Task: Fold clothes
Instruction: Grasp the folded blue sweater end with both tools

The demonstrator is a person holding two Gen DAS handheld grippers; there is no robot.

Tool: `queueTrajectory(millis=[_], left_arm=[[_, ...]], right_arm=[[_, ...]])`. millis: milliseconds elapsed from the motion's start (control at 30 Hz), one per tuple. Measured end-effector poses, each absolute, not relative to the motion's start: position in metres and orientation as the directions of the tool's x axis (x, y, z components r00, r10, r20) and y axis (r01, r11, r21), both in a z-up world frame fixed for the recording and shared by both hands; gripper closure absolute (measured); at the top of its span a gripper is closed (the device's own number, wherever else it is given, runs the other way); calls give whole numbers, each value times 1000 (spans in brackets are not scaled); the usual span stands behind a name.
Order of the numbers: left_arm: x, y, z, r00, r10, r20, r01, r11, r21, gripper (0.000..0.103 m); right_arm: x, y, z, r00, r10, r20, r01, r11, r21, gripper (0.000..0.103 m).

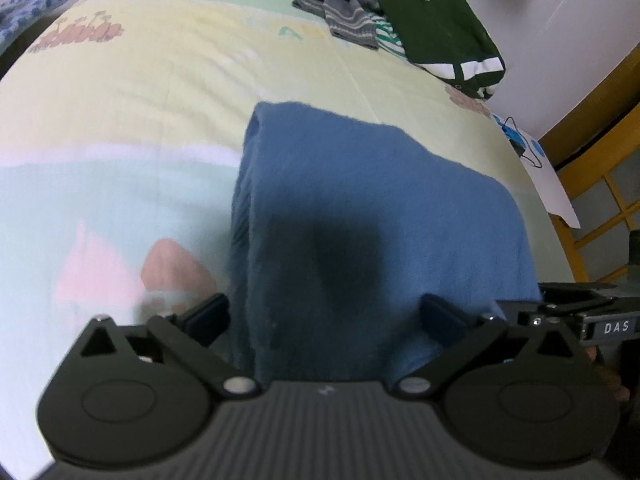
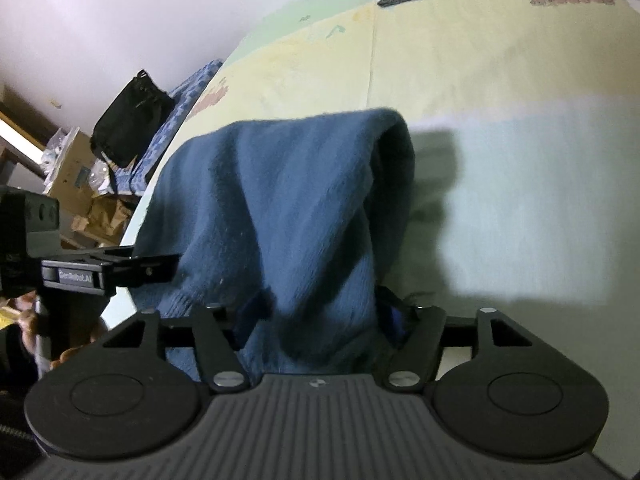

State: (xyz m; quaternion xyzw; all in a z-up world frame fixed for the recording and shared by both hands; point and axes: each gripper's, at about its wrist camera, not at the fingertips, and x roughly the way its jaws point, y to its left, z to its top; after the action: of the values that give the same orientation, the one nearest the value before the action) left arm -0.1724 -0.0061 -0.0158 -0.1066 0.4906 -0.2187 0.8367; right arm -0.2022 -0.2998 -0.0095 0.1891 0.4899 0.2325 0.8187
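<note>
A folded blue sweater [image 1: 360, 200] lies on the pastel bed sheet [image 1: 160, 100], its thick folded edge on the left. My left gripper [image 1: 324, 316] stands wide open over the sweater's near end, one finger beside the folded edge and the other resting above the cloth. In the right wrist view the same sweater [image 2: 280, 184] humps up in front of my right gripper [image 2: 324, 312]. Its jaws are apart with cloth bunched between them, and the right pad shows free of the cloth. Each gripper appears at the edge of the other's view.
A pile of clothes [image 1: 400, 12] in grey, green stripes and dark green lies at the far corner of the bed. A black cable [image 1: 520, 140] and white sheet [image 1: 556, 192] sit at the right edge. A black bag [image 2: 128, 124] and boxes [image 2: 76, 176] stand beyond the left edge.
</note>
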Motion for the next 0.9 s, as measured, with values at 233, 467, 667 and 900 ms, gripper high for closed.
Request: queueTrajectory(millis=[233, 467, 667, 900], left_arm=[[-168, -15, -11, 435, -451, -779, 287, 890, -354, 21], [-167, -31, 6, 461, -361, -810, 288, 925, -249, 45], [-162, -40, 20, 490, -292, -821, 283, 944, -168, 57], [-155, -48, 31, 533, -211, -819, 265, 961, -75, 61]], right_arm=[[-200, -287, -8, 420, 547, -724, -221, 836, 503, 51], [-202, -282, 1, 455, 511, -729, -243, 859, 451, 67], [-197, -276, 12, 483, 489, -726, -264, 872, 411, 69], [-191, -269, 22, 533, 479, -697, -299, 878, 375, 70]])
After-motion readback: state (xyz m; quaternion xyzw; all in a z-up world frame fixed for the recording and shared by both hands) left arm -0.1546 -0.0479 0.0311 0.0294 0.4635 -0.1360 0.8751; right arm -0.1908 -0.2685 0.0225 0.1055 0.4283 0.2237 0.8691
